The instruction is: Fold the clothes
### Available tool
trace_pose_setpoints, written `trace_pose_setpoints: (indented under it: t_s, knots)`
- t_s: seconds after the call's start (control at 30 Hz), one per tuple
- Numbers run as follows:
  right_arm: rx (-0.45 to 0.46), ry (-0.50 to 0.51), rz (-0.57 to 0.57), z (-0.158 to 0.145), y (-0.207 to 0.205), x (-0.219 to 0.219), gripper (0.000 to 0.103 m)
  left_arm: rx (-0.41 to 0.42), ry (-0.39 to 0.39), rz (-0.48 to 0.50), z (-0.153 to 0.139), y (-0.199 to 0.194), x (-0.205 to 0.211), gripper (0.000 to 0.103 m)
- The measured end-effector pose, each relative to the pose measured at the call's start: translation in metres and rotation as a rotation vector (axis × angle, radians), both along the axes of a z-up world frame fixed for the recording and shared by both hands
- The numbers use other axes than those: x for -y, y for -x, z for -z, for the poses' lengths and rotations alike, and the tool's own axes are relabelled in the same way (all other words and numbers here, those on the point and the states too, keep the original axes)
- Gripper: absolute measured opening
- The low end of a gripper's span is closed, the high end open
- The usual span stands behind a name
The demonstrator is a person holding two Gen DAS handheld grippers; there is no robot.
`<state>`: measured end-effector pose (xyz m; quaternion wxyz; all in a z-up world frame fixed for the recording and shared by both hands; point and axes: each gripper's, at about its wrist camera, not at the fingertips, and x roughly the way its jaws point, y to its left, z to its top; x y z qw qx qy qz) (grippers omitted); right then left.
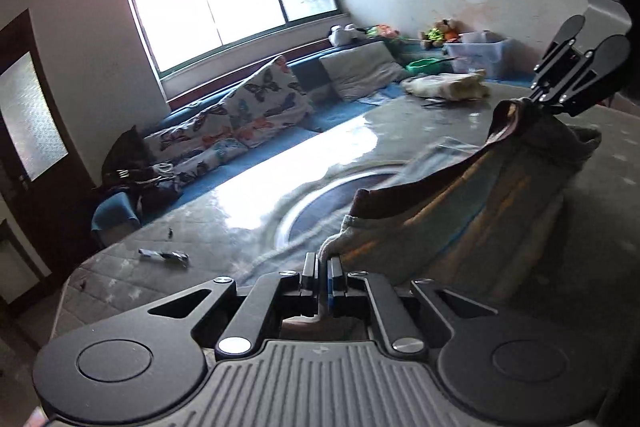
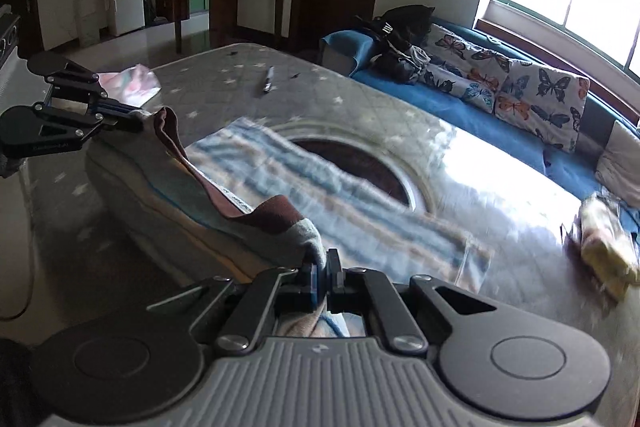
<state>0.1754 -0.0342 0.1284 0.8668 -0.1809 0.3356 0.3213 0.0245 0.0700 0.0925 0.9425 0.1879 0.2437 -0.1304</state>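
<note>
A striped garment (image 1: 472, 211) in pale blue, tan and cream with a dark brown band along its edge is held up above the grey mattress (image 1: 224, 227). My left gripper (image 1: 323, 263) is shut on one corner of it. My right gripper (image 1: 540, 98) is shut on the other corner, at the far right of the left wrist view. In the right wrist view my right gripper (image 2: 323, 259) pinches the garment (image 2: 192, 203) and my left gripper (image 2: 132, 121) pinches it at the far left. The rest of the garment trails blurred over the mattress (image 2: 360, 99).
A pen-like object (image 2: 267, 79) and a pink folded cloth (image 2: 128, 83) lie on the mattress's far part. A yellowish cloth bundle (image 2: 604, 247) lies at its right edge. A blue sofa with butterfly cushions (image 1: 248, 115) runs under the window.
</note>
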Motion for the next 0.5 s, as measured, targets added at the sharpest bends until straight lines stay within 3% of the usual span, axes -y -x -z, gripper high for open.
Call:
trace_pose_setpoints:
  t_s: [0.17,0.37,0.43,0.5]
  knots:
    - [-0.061,0.009,0.024,0.01,-0.072,-0.014,0.003,-0.033,-0.031,-0.018,0.007,-0.065,-0.005,0.004]
    - [-0.141,-0.004,0.092,0.045,-0.14,-0.028,0.004,-0.12,-0.046,-0.055,0.038,-0.132,-0.01,0.005]
    - [-0.171,-0.02,0.127,0.057,-0.155,-0.029,0.008,-0.138,-0.041,-0.073,0.049,-0.148,-0.013,0.008]
    - [-0.205,-0.041,0.17,0.071,-0.171,-0.027,0.021,-0.158,-0.028,-0.097,0.059,-0.16,-0.015,0.009]
